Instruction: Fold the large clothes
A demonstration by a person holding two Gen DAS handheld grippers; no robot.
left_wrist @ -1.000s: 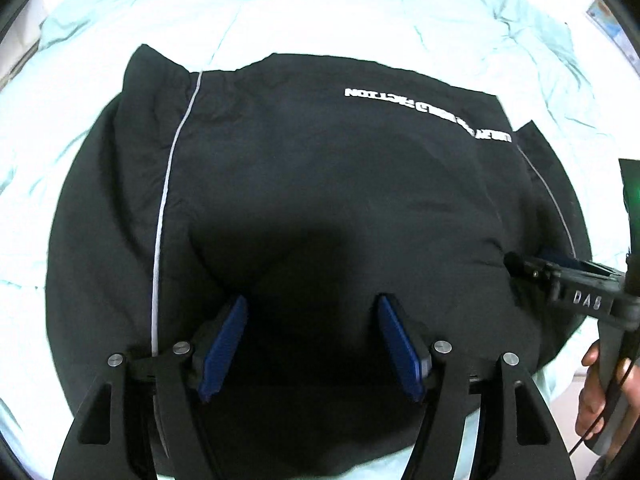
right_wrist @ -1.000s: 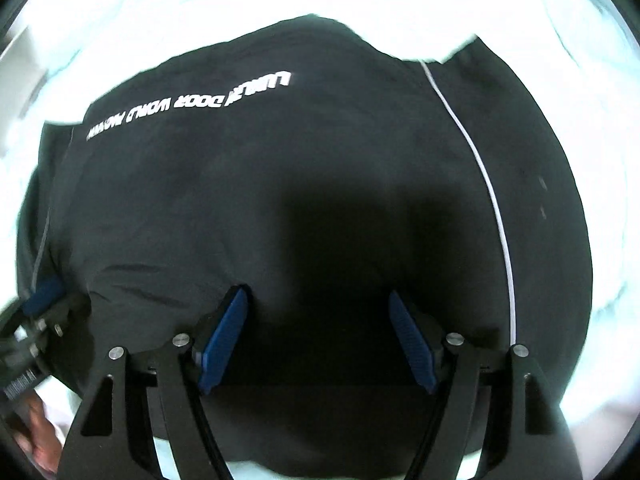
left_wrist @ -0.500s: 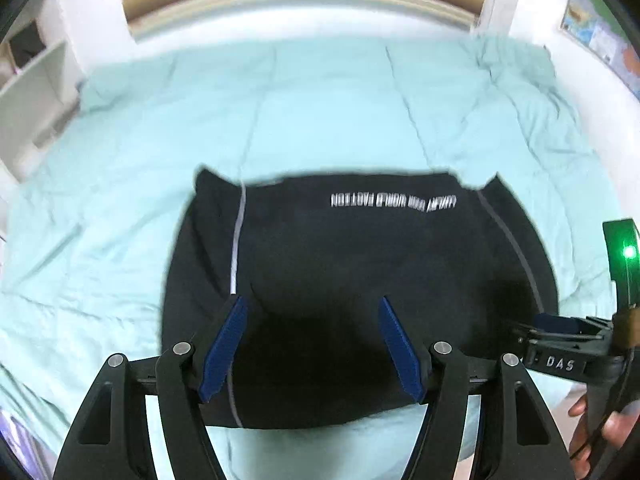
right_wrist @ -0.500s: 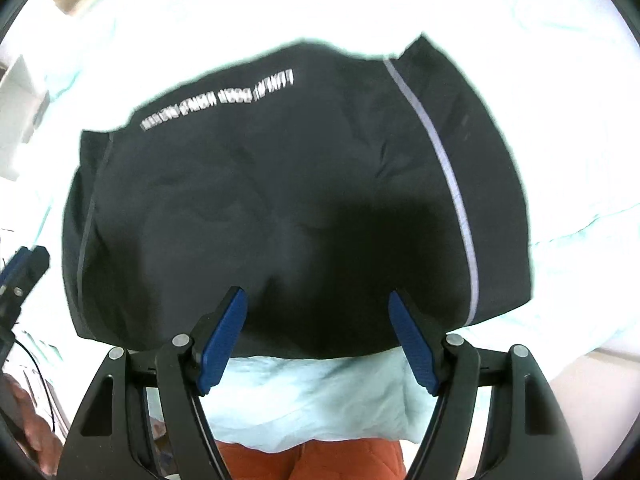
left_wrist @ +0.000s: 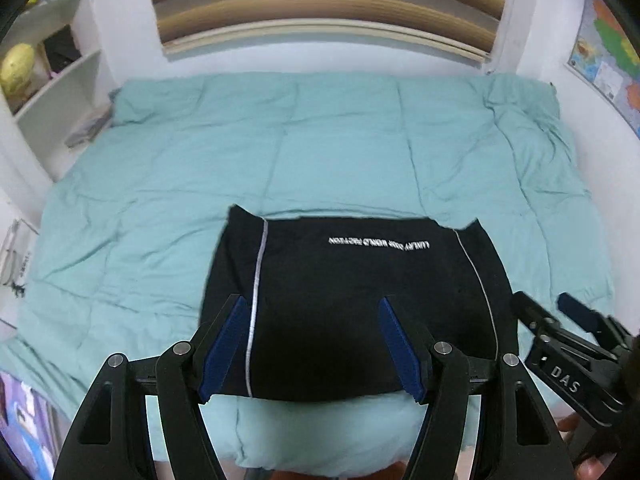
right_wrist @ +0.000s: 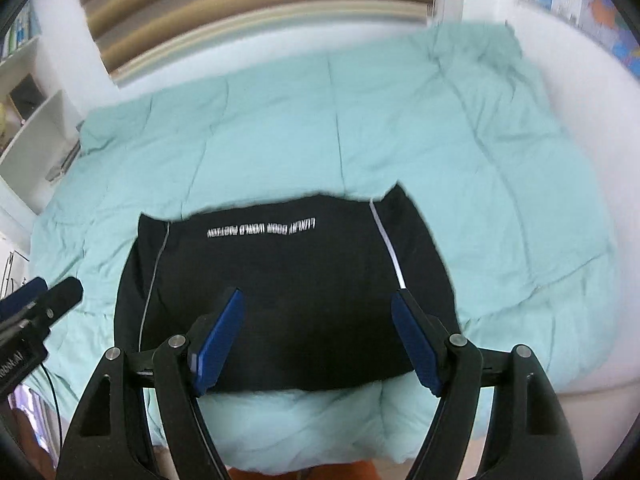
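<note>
A black garment [left_wrist: 352,300] with white piping and a line of white lettering lies folded into a flat rectangle near the front edge of the bed; it also shows in the right wrist view [right_wrist: 280,292]. My left gripper [left_wrist: 314,304] is open and empty, held above and in front of the garment's near edge. My right gripper [right_wrist: 318,298] is open and empty, also raised back from the garment. The right gripper shows at the right of the left wrist view [left_wrist: 552,312], and the left gripper at the left edge of the right wrist view [right_wrist: 44,290].
The teal quilt [left_wrist: 320,140] covers the whole bed. A white shelf unit [left_wrist: 44,64] stands at the left, a window blind [left_wrist: 320,0] at the back wall, a map [left_wrist: 604,64] on the right wall. The bed's front edge [left_wrist: 320,440] is just below the grippers.
Both grippers have pulled up and back from close over the garment. The whole bed and room have come into view. The garment lies still, both grippers stay open.
</note>
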